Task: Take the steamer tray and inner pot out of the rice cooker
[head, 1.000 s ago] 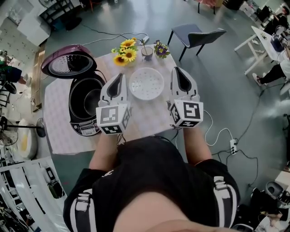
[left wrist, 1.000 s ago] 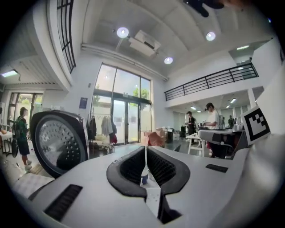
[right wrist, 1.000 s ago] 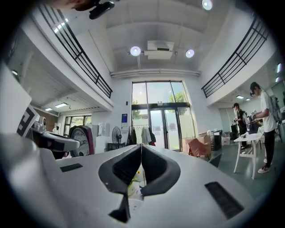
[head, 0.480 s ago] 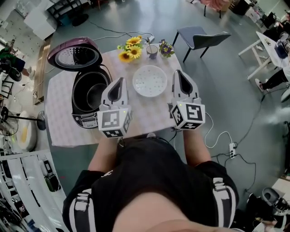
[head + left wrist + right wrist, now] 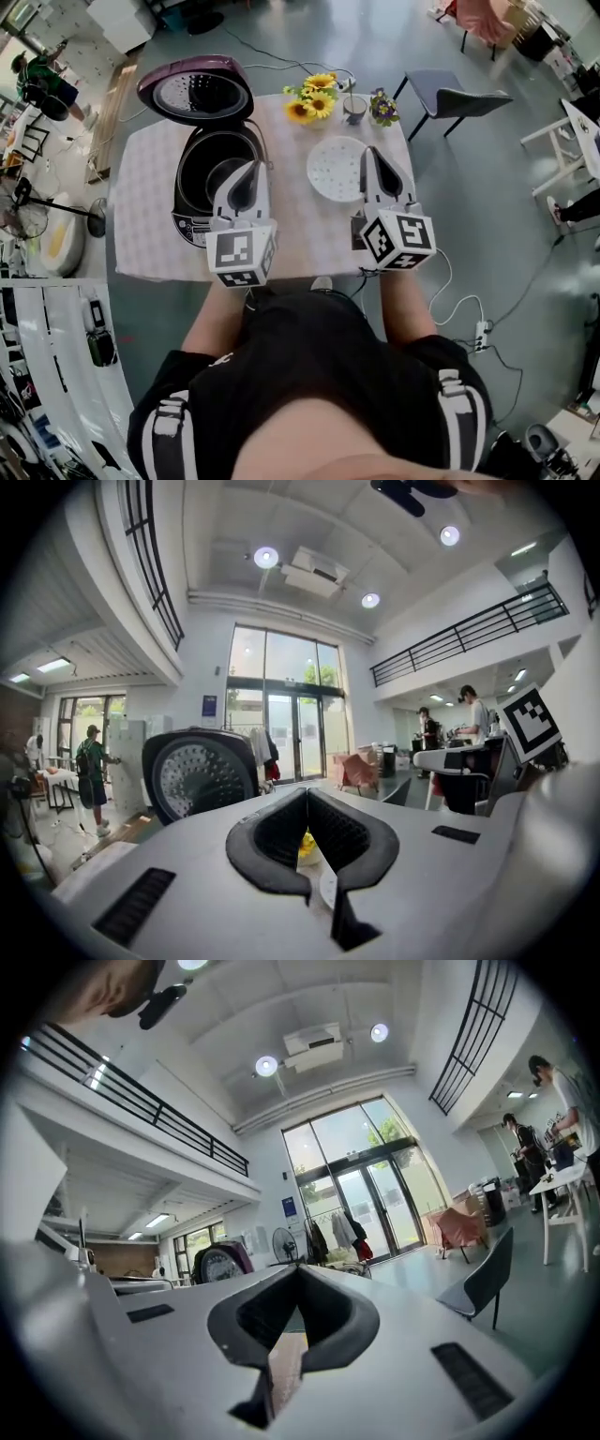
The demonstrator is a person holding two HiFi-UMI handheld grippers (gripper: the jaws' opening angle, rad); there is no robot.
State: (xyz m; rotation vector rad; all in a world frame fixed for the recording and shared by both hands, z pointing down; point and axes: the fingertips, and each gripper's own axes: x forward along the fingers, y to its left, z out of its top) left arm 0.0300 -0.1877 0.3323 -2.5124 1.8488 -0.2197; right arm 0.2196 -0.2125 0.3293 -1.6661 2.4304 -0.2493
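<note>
Looking down in the head view, the steamer tray (image 5: 330, 169) already lies on the tabletop (image 5: 145, 211), in its right half. The open rice cooker (image 5: 192, 230) stands near the left edge with the inner pot (image 5: 217, 175) still inside, so lifting the pot looks like the step in hand. The left gripper (image 5: 253, 169) and right gripper (image 5: 369, 155) hang above the near edge. In the left gripper view the jaws meet tip to tip on nothing, facing the raised lid (image 5: 199, 775). In the right gripper view the jaws are likewise together and empty. Next, I judge, the jaws must part and reach the pot's rim.

Head view looks steeply down; gripper views face level, toward the lid (image 5: 195, 91).
</note>
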